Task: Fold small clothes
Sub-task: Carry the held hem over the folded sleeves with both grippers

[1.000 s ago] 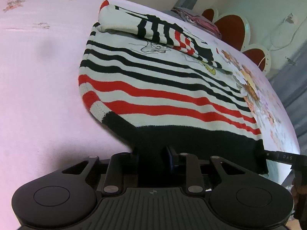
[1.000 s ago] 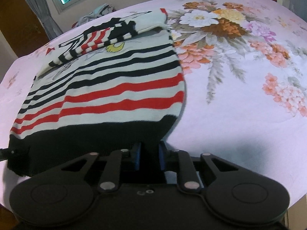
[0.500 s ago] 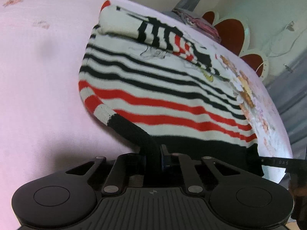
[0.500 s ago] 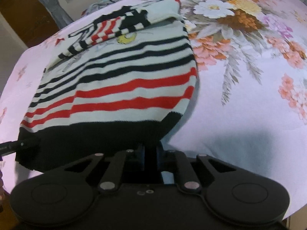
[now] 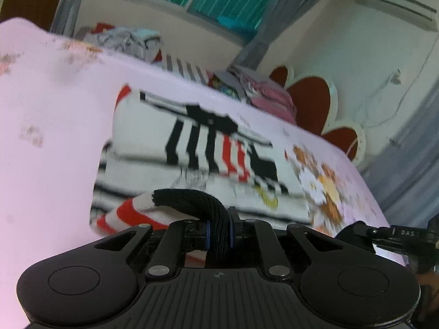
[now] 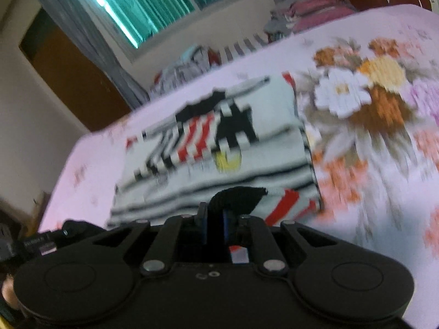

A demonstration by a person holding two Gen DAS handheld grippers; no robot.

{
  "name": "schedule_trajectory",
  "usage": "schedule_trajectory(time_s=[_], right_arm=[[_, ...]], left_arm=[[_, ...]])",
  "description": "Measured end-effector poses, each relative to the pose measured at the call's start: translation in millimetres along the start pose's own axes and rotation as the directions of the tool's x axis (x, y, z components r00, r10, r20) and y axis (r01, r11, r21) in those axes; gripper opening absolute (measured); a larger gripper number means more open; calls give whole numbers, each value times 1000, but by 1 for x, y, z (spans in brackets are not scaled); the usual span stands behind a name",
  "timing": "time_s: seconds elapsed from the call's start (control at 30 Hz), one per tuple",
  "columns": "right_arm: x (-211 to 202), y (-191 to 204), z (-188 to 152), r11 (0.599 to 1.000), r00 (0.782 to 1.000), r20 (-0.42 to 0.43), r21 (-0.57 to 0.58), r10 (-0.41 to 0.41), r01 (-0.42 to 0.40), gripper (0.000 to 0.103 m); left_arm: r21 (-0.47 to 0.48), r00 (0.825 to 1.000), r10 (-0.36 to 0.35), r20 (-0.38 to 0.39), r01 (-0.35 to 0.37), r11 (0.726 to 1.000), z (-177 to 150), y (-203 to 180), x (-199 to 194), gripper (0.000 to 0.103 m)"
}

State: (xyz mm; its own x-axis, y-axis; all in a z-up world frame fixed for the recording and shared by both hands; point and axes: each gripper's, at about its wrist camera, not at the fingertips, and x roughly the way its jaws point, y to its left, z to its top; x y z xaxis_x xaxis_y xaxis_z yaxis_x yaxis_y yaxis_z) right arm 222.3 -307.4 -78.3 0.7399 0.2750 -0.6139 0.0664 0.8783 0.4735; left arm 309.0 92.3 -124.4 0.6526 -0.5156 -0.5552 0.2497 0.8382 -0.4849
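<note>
A small white sweater with black and red stripes [image 5: 192, 142] lies on the pink floral bedsheet [image 5: 55, 109], its sleeves folded across the chest. My left gripper [image 5: 218, 233] is shut on the black hem at the sweater's left corner and holds it lifted. My right gripper [image 6: 213, 229] is shut on the black hem at the right corner, also lifted. The sweater also shows in the right wrist view [image 6: 219, 148]. The raised hem curls over both grippers and hides the lower body of the sweater. Both views are blurred.
Piles of other clothes [image 5: 129, 41] lie at the far edge of the bed, with pink folded items [image 5: 269, 98] near the red flower-shaped headboard [image 5: 310, 104]. A window [image 6: 148, 2] and a brown door [image 6: 68, 74] stand beyond. The right gripper shows in the left view [image 5: 397, 234].
Both grippers have lifted the black hem off the bed and carried it forward toward the sweater's collar. The lower striped part has folded up and over.
</note>
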Motion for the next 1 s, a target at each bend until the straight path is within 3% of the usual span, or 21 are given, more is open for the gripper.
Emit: schedule_trajectory(time_s=[0.2,0.53,1.0], right_arm=[[29,-8,44,999,998,66,28,17,-19,10],[85,-15,103,999,996,81,23,31,-33,10],[167,-40,150,996,1000,16,85,6,-7,10]], left_arm=[[-6,998,17,61,-16,1000,38,-2,33,11],[-27,993,47,106,-44,999,91,-4,91,11],[-120,988,141,63,-133,984,128,22,167,11]])
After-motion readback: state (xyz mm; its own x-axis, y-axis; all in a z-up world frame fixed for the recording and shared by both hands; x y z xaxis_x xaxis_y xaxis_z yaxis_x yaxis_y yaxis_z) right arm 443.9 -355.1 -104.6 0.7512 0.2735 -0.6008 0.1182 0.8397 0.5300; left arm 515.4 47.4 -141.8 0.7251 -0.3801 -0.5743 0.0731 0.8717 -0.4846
